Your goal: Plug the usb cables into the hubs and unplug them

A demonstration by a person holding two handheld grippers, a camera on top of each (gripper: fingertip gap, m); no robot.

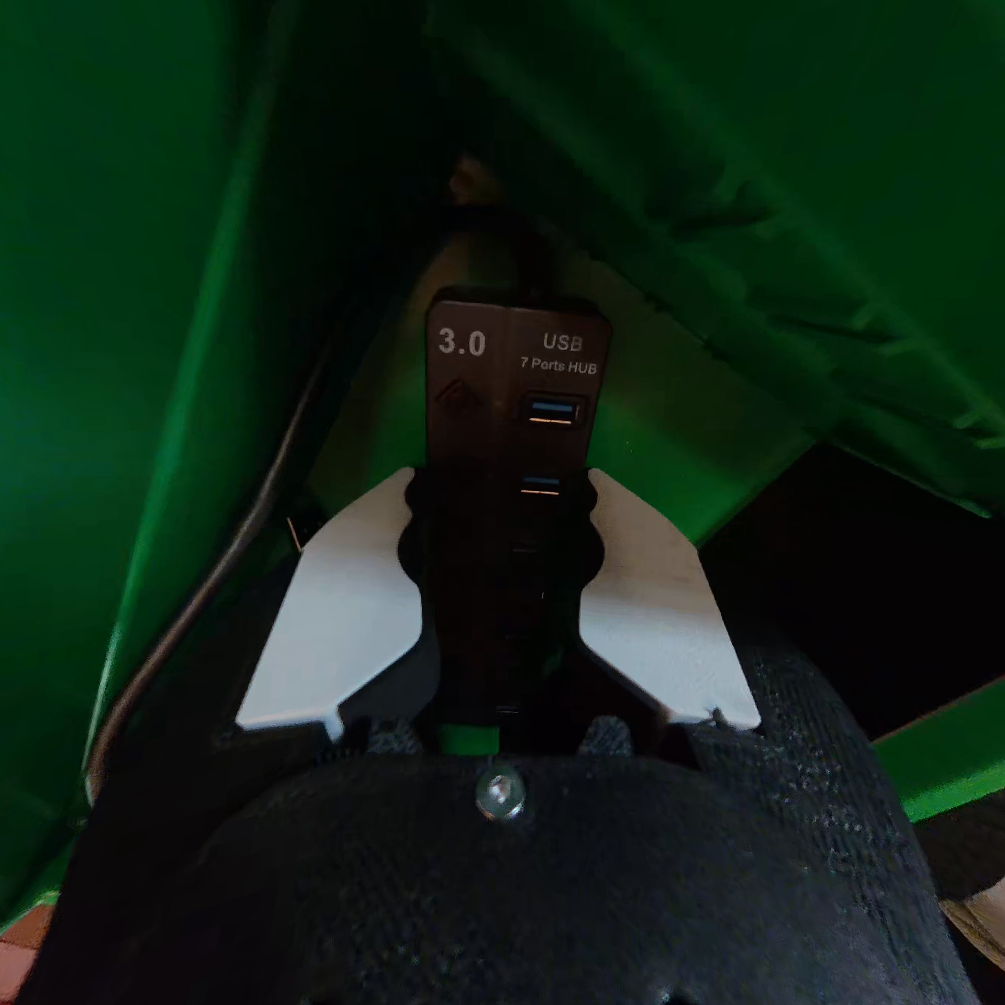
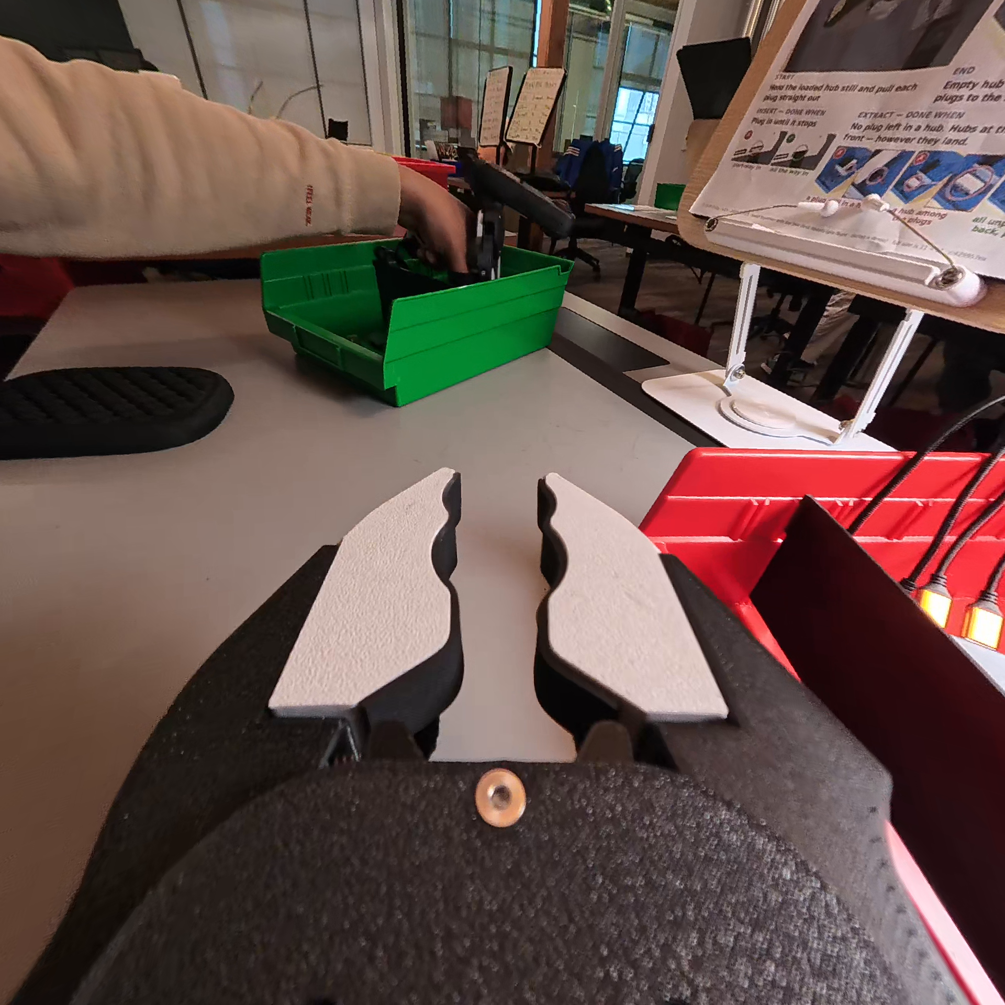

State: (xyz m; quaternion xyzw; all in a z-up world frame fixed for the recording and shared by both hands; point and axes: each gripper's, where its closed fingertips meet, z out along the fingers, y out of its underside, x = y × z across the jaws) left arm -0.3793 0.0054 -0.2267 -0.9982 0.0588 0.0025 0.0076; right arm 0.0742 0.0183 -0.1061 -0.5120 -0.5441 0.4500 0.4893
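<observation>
Where the grey table (image 2: 163, 544) runs off to the left, a black textured pad (image 2: 103, 408) lies flat on it. Right of that stands the green bin (image 2: 467, 332), and a person's hand (image 2: 435, 223) in a cream sleeve (image 2: 190, 179) reaches down into it with the left gripper (image 2: 489, 244). Inside the bin, the left gripper (image 1: 500, 478) is clamped on a dark USB hub (image 1: 516, 380), its white fingers (image 1: 348, 598) pressing the hub's two long sides; the hub's labelled end and two blue ports stick out past the fingertips, with green walls all around and a dark cable (image 1: 228, 571) trailing along the left wall. In the middle, the right gripper (image 2: 499, 478) hovers over bare table, its jaws parted by a moderate gap and holding nothing. To its right sits a red bin (image 2: 761, 489) with a dark divider (image 2: 870, 625); black braided cables (image 2: 951, 522) drop into it, ending in orange-glowing plugs (image 2: 935, 606). Behind, a white stand (image 2: 761, 402) carries an instruction sheet (image 2: 870, 136).
</observation>
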